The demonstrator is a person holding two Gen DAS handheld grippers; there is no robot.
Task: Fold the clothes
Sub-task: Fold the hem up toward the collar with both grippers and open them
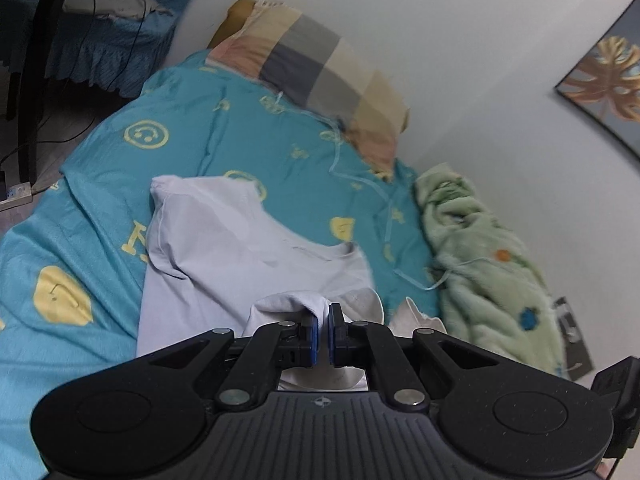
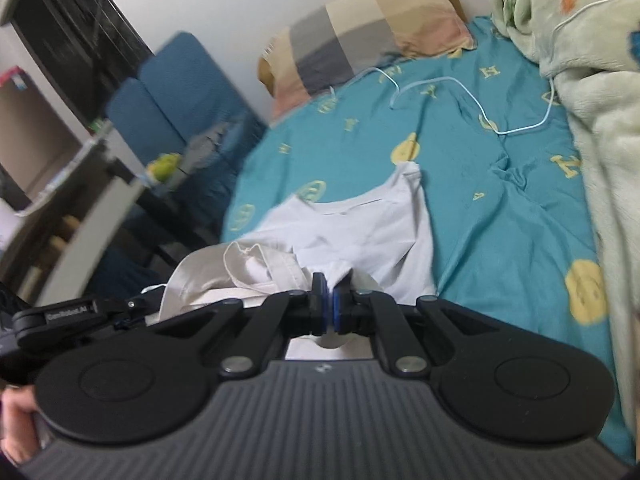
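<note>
Two grippers each pinch the same pale shirt (image 1: 240, 240), so the fold looks only begun. In the left wrist view, going from the left of the frame, the teal sheet (image 1: 80, 208) covers the bed, and the shirt lies across its lower middle, a sleeve reaching toward the upper left. At lower centre the left gripper (image 1: 324, 320) is clamped on a bunched edge of the shirt, cloth caught between the blue pads. A green blanket (image 1: 480, 248) is heaped at the right.

In the right wrist view, a beige garment (image 2: 248, 272) lies crumpled at left of centre, touching the shirt (image 2: 360, 232), which spreads up from the bottom centre. The right gripper (image 2: 330, 304) is closed on a fold of the shirt, just beside the beige cloth. A thin cable (image 2: 460, 84) trails over the sheet above.

By my reckoning nothing is folded yet: the shirt is wrinkled and partly lifted, not flat, with no clean crease showing. The beige garment looks untouched and remains to be done after it.
</note>
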